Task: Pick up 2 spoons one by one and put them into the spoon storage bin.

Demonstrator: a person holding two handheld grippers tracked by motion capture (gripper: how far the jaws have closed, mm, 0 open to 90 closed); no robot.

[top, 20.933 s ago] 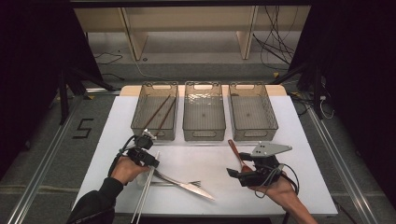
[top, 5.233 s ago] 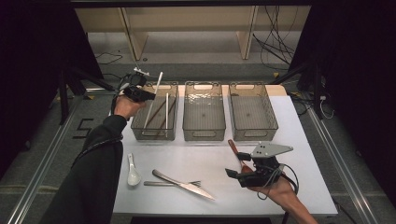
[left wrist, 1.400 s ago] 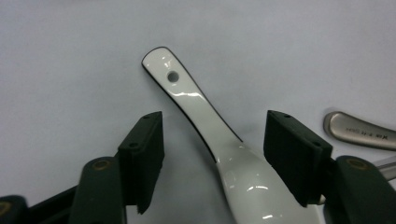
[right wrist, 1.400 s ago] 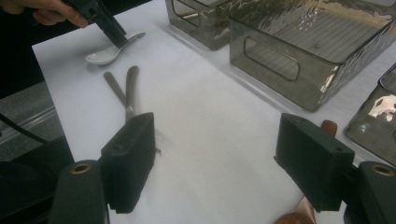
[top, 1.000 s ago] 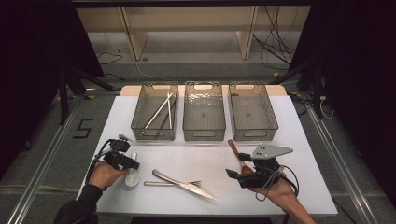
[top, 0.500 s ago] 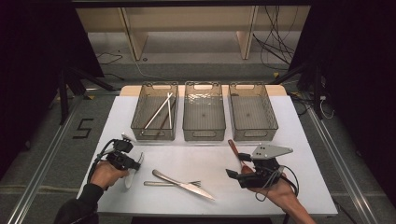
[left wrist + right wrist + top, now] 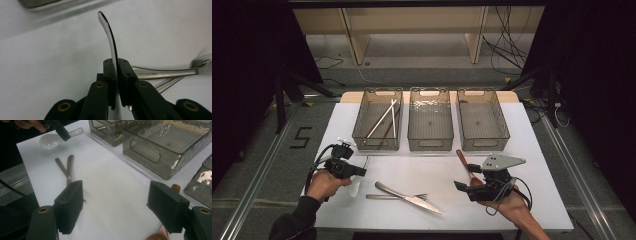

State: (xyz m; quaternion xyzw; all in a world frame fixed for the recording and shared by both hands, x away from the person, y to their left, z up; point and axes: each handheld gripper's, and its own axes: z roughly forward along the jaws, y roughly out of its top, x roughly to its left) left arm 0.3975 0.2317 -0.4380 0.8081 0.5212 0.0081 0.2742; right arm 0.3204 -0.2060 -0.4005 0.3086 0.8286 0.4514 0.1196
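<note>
1. Spoon [image 7: 357, 183], white, lies at the lower left of the high view on the white table [image 7: 532, 150], with the left gripper [image 7: 354, 171] over its handle. The right gripper [image 7: 464, 186] rests at the lower right beside a wooden utensil [image 7: 462, 159]. A knife [image 7: 409, 197] and fork [image 7: 397, 196] lie crossed at bottom centre; three bins [image 7: 430, 120] line the upper middle.
2. Left gripper view: the jaws have just closed and pinch the spoon's handle [image 7: 111, 47], which rises to upper centre.
3. Right gripper view: the jaws stand wide apart with nothing between them; the spoon [image 7: 51, 140] sits upper left, seemingly touching the table.
</note>
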